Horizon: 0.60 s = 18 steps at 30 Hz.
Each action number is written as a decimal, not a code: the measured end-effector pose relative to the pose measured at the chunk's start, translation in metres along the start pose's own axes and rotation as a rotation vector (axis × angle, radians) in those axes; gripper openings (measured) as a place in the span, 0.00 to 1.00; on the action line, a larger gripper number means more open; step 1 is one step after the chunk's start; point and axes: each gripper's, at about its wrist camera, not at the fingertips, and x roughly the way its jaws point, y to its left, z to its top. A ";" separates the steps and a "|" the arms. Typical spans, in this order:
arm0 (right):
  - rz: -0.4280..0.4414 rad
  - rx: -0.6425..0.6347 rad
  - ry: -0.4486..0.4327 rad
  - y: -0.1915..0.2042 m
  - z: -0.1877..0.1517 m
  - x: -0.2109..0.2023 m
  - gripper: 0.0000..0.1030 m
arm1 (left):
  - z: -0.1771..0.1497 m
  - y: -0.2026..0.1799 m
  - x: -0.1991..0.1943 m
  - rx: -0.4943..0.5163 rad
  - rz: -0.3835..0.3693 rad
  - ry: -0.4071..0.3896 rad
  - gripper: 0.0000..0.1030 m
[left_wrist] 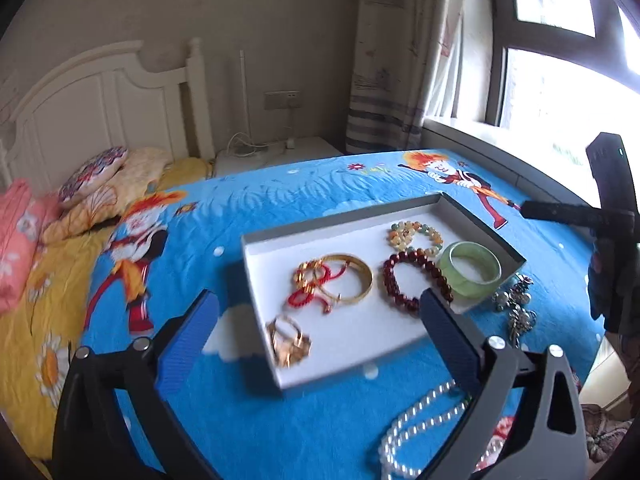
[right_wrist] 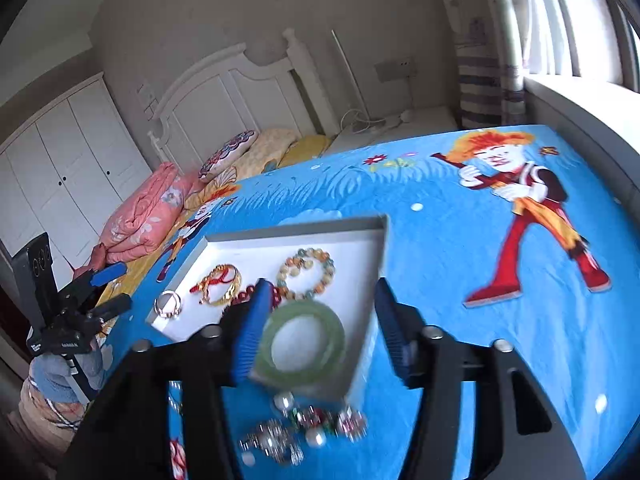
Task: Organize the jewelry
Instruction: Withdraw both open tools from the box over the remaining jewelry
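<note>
You are holding your left gripper (left_wrist: 320,320) with fingers apart over the tray (left_wrist: 256,240), pearls (left_wrist: 420,412) under its right finger, while your right gripper (right_wrist: 320,320), spread wide, is seemingly touching the jade bangle (right_wrist: 304,344).

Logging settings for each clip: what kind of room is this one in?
A bedroom, most likely. The jewelry tray sits on a bed with a cartoon-print blue bedspread, backed by a white headboard, with a white wardrobe alongside.
</note>
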 end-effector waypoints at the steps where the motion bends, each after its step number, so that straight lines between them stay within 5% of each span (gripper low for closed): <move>1: -0.006 -0.002 -0.006 -0.001 -0.008 -0.007 0.55 | -0.007 0.004 -0.004 -0.024 0.002 0.002 0.97; 6: -0.042 -0.013 -0.042 -0.003 -0.044 -0.028 0.85 | -0.047 0.025 -0.012 -0.152 0.030 0.060 0.97; 9: -0.062 -0.055 -0.036 0.003 -0.058 -0.035 0.85 | -0.063 0.036 -0.009 -0.192 0.024 0.104 0.97; 18: -0.068 -0.226 0.171 0.040 -0.084 -0.015 0.84 | -0.076 0.054 0.011 -0.296 -0.026 0.201 0.97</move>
